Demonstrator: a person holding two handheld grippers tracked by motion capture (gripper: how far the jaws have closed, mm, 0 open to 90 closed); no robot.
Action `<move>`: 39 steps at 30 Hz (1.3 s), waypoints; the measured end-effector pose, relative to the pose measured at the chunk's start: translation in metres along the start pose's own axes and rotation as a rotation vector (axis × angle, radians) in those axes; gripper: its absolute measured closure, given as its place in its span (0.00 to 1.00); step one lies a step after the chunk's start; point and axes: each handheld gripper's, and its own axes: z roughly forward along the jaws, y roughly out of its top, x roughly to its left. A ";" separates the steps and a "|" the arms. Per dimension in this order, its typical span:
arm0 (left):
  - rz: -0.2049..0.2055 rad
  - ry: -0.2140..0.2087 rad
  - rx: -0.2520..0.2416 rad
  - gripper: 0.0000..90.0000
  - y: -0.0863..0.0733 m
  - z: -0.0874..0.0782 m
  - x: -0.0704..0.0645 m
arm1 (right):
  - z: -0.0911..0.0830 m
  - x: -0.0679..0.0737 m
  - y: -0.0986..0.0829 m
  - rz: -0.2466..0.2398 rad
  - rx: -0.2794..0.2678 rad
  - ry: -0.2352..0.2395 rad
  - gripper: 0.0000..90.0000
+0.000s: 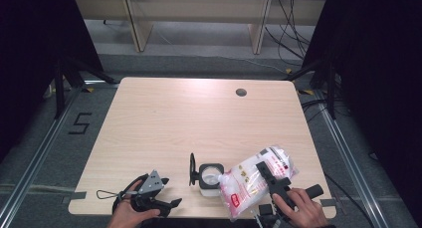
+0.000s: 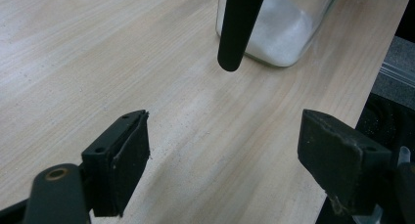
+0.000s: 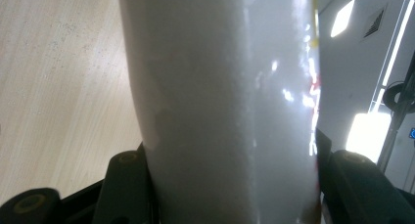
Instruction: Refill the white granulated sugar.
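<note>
Bag (image 3: 220,111) betw. right claw (image 3: 230,185) jaws

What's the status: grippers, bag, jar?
Right gripper shut on bag, tilted toward the open jar. Left gripper open, empty, beside jar. Jar lid swung open at left; nothing blocking.

Overhead view; gripper views close (tabletop (image 1: 199,118) shared)
</note>
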 end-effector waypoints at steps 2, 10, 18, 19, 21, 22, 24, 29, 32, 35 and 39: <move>-0.001 0.000 -0.001 0.21 0.000 0.000 0.000 | 0.000 0.000 0.000 -0.002 0.000 -0.002 0.54; -0.002 -0.002 -0.002 0.21 0.000 0.000 0.000 | 0.000 0.000 -0.001 0.008 -0.006 -0.007 0.55; -0.002 0.001 -0.001 0.21 0.000 0.000 0.000 | 0.000 0.000 -0.003 0.018 -0.009 -0.009 0.55; -0.001 0.000 0.000 0.21 0.000 0.000 0.000 | 0.000 0.000 -0.003 0.018 -0.009 -0.009 0.55; 0.001 0.000 0.002 0.21 0.000 0.000 0.000 | -0.001 0.001 -0.004 0.040 0.003 -0.003 0.55; -0.003 0.000 -0.001 0.21 0.000 0.000 0.000 | 0.000 0.000 -0.004 0.015 -0.010 -0.008 0.55; 0.009 -0.011 -0.016 0.21 0.000 0.001 0.000 | 0.000 0.000 -0.003 0.020 -0.007 -0.006 0.55; 0.000 0.000 0.001 0.21 0.000 0.000 0.000 | 0.000 0.000 -0.004 0.024 -0.004 -0.004 0.56; -0.018 -0.010 -0.014 0.21 0.000 0.001 -0.002 | 0.000 -0.001 -0.004 0.024 -0.010 -0.009 0.56; -0.016 -0.010 -0.015 0.21 0.000 0.001 -0.001 | 0.000 -0.001 -0.004 0.024 -0.001 0.007 0.56; 0.008 -0.011 -0.016 0.21 0.000 0.001 0.000 | 0.000 0.000 -0.004 0.024 0.002 0.005 0.56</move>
